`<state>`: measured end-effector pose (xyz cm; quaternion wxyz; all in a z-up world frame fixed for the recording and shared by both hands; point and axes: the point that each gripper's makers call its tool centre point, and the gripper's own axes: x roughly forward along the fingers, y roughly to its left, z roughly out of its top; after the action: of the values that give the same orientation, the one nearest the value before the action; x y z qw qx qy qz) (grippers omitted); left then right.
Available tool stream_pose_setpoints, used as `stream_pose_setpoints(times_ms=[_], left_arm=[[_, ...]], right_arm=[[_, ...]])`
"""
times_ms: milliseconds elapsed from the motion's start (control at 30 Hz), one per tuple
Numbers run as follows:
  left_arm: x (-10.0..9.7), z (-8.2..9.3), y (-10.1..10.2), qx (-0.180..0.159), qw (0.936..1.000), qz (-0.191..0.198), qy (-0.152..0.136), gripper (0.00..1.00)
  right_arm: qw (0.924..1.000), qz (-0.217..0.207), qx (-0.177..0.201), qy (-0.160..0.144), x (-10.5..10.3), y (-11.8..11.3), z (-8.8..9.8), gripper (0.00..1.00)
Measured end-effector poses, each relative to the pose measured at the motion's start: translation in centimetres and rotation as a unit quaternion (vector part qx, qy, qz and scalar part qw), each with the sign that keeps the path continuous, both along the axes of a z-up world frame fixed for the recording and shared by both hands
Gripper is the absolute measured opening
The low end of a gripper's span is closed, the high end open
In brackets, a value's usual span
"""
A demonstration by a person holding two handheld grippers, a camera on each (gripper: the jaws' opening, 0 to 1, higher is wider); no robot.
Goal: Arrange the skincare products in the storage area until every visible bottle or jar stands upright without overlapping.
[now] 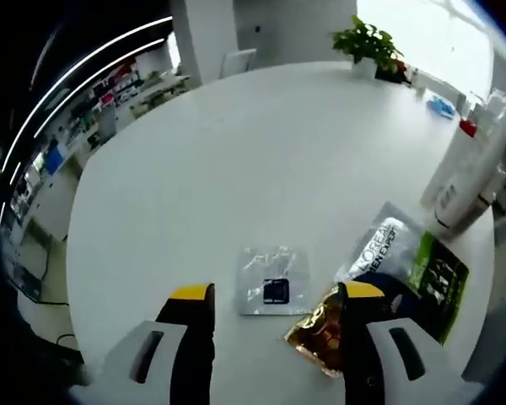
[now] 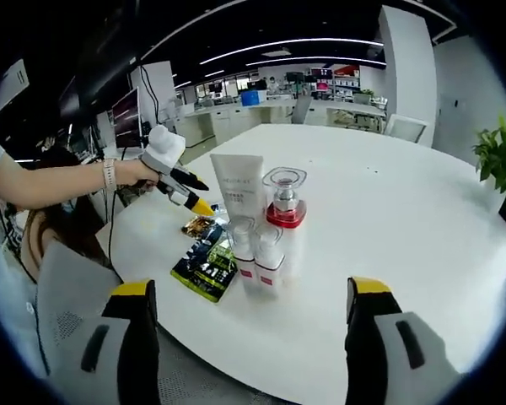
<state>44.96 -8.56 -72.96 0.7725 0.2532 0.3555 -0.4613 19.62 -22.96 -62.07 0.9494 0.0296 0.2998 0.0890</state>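
White round table (image 2: 422,219) held the lot; tube (image 2: 241,187) & bottles (image 2: 270,253) stood upright mid-table, touching; sachets (image 1: 405,261) lay flat beside; left gripper (image 1: 274,297) jaws apart over clear sachet (image 1: 274,280), gripping nothing; right gripper (image 2: 251,295) open, empty.

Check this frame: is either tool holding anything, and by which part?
Nothing is held. The left tool hangs open above the sachets on the table; the right tool is open, short of the bottles.
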Motion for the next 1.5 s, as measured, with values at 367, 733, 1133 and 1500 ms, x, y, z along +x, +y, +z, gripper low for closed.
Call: stream_pose_setpoints(times_ms=[367,733,1133,1500], left_arm=[[0.4,-1.5,-0.7,0.02,0.9997,-0.002,0.015,0.54],[-0.3,-1.6,-1.4,0.022,0.9992,-0.004,0.033,0.43],[0.6,-1.4,-1.1,0.035,0.9991,-0.011,0.019,0.51],[0.4,-1.7,-1.0,0.021,0.9986,0.003,0.048,0.4]], right_arm=[[0.9998,-0.005,0.02,0.005,0.2,-0.3,0.0,0.8],[0.9995,-0.012,0.029,-0.005,0.4,-0.3,0.1,0.79],[0.9994,-0.015,0.031,-0.001,-0.2,-0.2,-0.2,0.77],[0.9995,-0.012,0.029,0.004,-0.2,-0.1,-0.4,0.76]])
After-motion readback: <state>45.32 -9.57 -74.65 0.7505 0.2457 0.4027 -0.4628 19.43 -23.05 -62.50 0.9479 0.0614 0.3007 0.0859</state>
